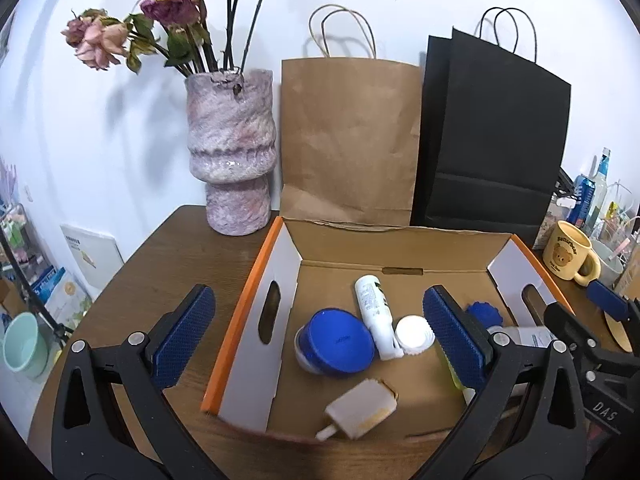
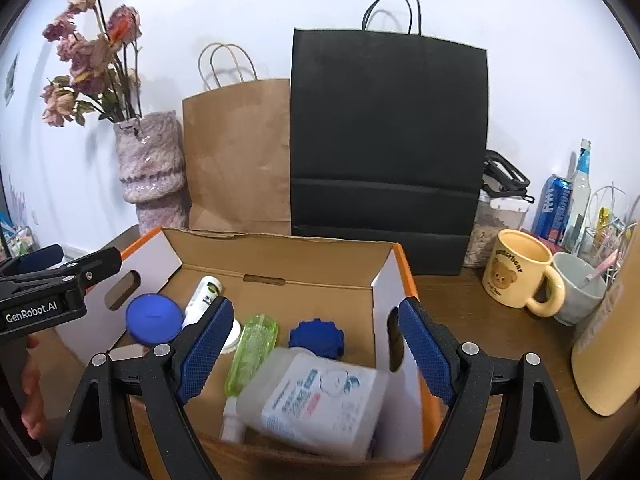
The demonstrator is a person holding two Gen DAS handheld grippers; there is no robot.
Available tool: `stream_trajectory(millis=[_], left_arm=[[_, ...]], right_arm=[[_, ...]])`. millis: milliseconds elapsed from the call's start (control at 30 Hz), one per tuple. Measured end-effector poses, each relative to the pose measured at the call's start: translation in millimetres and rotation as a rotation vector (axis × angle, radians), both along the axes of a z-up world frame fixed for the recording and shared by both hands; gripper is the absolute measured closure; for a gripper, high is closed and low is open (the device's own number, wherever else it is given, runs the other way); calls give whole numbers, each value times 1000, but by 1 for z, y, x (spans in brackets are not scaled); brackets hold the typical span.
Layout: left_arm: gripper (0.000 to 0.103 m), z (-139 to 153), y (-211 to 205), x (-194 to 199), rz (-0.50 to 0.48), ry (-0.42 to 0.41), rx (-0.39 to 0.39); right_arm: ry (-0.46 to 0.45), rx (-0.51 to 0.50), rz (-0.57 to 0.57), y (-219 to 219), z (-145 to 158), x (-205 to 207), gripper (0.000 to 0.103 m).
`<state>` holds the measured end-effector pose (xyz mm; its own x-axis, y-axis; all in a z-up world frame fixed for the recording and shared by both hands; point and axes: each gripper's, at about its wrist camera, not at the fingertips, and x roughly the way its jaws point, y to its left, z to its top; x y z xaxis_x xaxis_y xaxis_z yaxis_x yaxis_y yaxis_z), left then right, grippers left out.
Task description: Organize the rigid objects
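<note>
Now both grippers hang spread and empty over the cardboard box [image 1: 256, 312] on the bench [image 1: 168, 264].
Only the right wrist view shows the large labelled bottle [image 2: 316, 400], print blurred, lying in the box beside a green bottle [image 2: 252, 352]; only the left shows the beige block [image 1: 362, 408]. Left gripper [image 1: 320, 336] reads "GenRobot.AI"; right gripper [image 2: 316, 352] is unmarked there. Mug [image 2: 516, 272] bears a bear.

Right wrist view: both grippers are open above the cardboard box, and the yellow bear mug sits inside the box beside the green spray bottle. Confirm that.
Not quite. The yellow bear mug stands outside the cardboard box, on the table to its right, as the right wrist view shows. The rest holds: the green spray bottle lies in the box, and the left gripper and right gripper are open.
</note>
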<state>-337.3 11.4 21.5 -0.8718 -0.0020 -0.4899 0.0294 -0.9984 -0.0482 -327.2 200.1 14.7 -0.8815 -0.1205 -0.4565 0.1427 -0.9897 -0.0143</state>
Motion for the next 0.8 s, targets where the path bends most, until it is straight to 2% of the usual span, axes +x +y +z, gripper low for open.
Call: stream_trajectory(millis=[67, 100, 133, 167, 233, 267, 333, 367, 533, 800], left_arm=[[0, 0, 1, 8, -5, 2, -5], [0, 0, 2, 12, -5, 1, -8], [0, 0, 2, 17, -6, 0, -13], [0, -1, 3, 21, -9, -2, -15], [0, -1, 3, 29, -11, -7, -19], [0, -1, 3, 35, -12, -8, -20], [0, 0, 2, 45, -14, -9, -17], [0, 1, 1, 52, -15, -8, -15], [0, 7, -2, 81, -17, -4, -2], [0, 13, 3, 136, -42, 2, 0]], right_arm=[[4, -5, 1, 2, 2, 11, 16], [6, -4, 7, 2, 4, 17, 47], [6, 1, 12, 1, 5, 22, 71], [6, -3, 15, 1, 7, 29, 82], [19, 9, -5, 2, 9, 38, 82], [39, 10, -13, 2, 10, 45, 78], [53, 14, -21, 3, 11, 54, 7], [65, 8, -18, 5, 10, 60, 0], [53, -2, -29, 10, 6, 86, 0], [58, -19, -41, 19, 16, 139, 0]])
